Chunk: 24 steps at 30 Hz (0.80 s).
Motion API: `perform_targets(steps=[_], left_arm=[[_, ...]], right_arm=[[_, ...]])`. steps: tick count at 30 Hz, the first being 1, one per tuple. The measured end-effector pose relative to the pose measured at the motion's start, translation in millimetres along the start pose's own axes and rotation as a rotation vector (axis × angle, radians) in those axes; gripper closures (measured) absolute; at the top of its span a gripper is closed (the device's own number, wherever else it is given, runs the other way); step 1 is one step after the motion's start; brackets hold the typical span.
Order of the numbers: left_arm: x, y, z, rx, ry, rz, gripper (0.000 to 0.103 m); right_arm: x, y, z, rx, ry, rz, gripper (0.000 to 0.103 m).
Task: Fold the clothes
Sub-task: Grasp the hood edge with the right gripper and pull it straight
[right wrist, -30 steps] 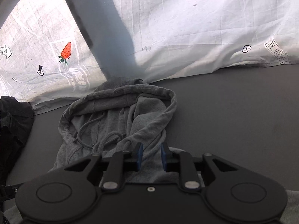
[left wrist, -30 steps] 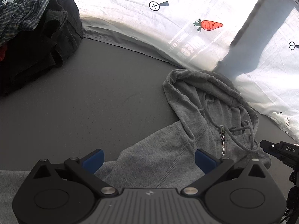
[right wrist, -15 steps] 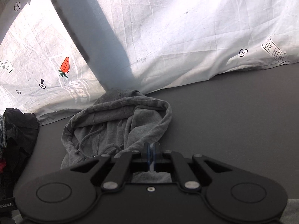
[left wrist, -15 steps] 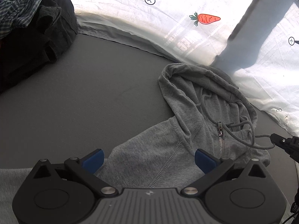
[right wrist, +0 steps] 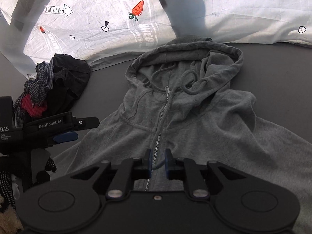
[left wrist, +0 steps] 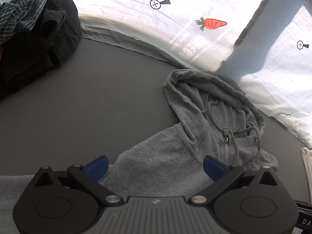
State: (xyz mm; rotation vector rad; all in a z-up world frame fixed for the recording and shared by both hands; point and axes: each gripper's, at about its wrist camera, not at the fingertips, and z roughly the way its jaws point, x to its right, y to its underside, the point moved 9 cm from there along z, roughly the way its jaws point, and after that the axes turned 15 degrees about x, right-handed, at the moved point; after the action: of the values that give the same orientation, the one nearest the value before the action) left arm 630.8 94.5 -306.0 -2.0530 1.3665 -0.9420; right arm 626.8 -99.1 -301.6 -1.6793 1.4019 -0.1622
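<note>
Hoodie [right wrist: 195,117], grey and zipped, is spread face up on the worktop [left wrist: 78,107], hood rumpled. Left tongs [left wrist: 155,165] are held wide open; right tongs [right wrist: 158,160], just reopened slightly, straddle a drawstring ungripped.

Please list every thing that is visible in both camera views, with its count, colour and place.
Grey zip-up cotton hoodie: one, grey, spread face up on the dark surface, hood toward the sheet.
Pile of dark crumpled clothes: one pile, black, checked and red, at the far left.
White printed sheet: one, white with carrot pictures, along the far edge.
Dark grey flat surface: one, under everything.
Pale cloth: one edge, cream, far right.
Left gripper: one, black with blue pads, wide open over the hoodie's shoulder.
Right gripper: one, narrowly open, zipper and cord end between the pads.
</note>
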Motion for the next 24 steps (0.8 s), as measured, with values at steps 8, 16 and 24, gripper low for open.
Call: perform_targets(steps=[8, 16, 24], left_arm=[[-10, 9, 10, -0.026, -0.024, -0.025, 0.001], [-10, 11, 20, -0.037, -0.031, -0.015, 0.001], [-13, 14, 26, -0.051, -0.041, -0.007, 0.001]], right_arm=[[10, -56, 29, 0.157, 0.036, 0.043, 0.088], [28, -75, 103, 0.155, 0.203, 0.101, 0.088], [36, -68, 132, 0.072, 0.288, 0.027, 0.087]])
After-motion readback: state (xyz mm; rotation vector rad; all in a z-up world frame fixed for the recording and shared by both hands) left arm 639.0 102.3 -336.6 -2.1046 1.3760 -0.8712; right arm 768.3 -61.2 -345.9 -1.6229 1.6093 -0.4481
